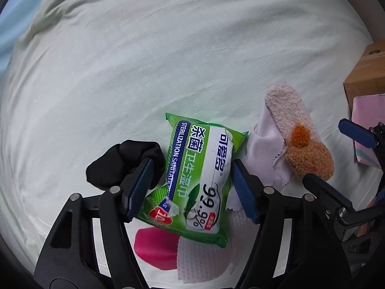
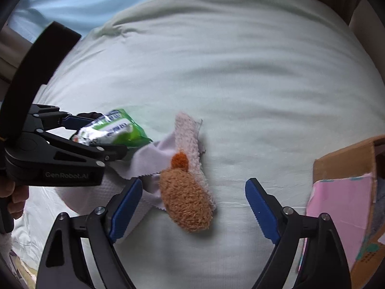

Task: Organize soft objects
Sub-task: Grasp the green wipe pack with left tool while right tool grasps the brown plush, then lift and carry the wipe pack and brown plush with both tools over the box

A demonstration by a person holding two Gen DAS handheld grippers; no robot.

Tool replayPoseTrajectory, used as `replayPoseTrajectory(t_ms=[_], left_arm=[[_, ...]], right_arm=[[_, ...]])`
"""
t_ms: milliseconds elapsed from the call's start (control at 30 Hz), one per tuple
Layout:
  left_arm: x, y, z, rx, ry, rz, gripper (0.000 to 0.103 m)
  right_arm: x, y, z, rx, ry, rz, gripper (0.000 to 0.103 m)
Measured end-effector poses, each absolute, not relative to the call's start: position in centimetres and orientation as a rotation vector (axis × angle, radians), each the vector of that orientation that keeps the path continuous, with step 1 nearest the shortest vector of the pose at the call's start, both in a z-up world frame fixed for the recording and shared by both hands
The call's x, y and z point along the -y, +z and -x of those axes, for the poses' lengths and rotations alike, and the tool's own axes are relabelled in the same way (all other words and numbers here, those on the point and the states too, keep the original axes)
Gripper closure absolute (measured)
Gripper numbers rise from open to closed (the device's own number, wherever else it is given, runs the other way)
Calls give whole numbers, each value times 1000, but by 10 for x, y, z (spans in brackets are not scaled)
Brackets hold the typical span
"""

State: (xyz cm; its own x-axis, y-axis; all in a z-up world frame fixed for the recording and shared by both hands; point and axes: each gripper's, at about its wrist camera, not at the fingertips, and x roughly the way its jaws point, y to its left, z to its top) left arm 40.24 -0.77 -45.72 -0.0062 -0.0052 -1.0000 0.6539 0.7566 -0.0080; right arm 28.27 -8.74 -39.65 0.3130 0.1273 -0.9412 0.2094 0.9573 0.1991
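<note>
The left gripper [image 1: 192,187] has its blue pads clamped on both sides of a green wet wipes pack [image 1: 199,175], and the pack looks lifted off the pale green bedsheet [image 1: 144,60]. Just outside its left finger there's a black bundled cloth [image 1: 125,163] lying on the sheet. Underneath the pack, closer to the tool's base, a pink object [image 1: 154,250] and a white waffle-textured cloth [image 1: 204,260] poke out. Off past its right finger sits a lilac cloth [image 1: 264,149] with a zigzag edge, and a fuzzy brown-and-cream slipper [image 1: 298,134] lies partly on top of it.

The right gripper [image 2: 192,207] is spread wide with nothing between the fingers, hovering over the sheet [image 2: 240,72]. The slipper [image 2: 187,197] sits right in the gap, closer to its left finger, with no contact visible. The lilac cloth [image 2: 149,161] is tucked under the slipper and reaches out past the left pad. Further out to that side you can see the left gripper [image 2: 113,134] from the side, holding the wipes pack [image 2: 113,130]. Off to the right of the right finger is a cardboard box [image 2: 346,163] with a pink item [image 2: 341,216] inside.
</note>
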Motion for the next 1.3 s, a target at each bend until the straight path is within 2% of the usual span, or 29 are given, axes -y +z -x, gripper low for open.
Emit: replayPoseTrajectory(t_ms=[33,100,167,233,267,667,1300], left_arm=[[9,-460,-402,-1504,-561,-556,47],[9,-462,-402,-1509,-564,-543,49],[9,-462,-403,-1508,-570,-519,58],[6,-460,-404,-1505,-570,-511,61],[6,-458,-404,-1500,-571,-510,62],[-22,-398,-386,-1398,-560,-451,64],[-54,-250,-307,-1213,-524,-328,65]], right_arm=[[88,-401,-284,-1271,-45,-309,29],[86,-409,-285,-1295,-30,-294,36],[85,-413,-286,-1309,-10,-282,45],[81,-413,-286,-1301,25,-281,61],[78,-410,-286,-1298,32,-262,65],[73,-367,-263,-1222,11,-256,69],[68,-246,-178,-1047,-17,-282,69]])
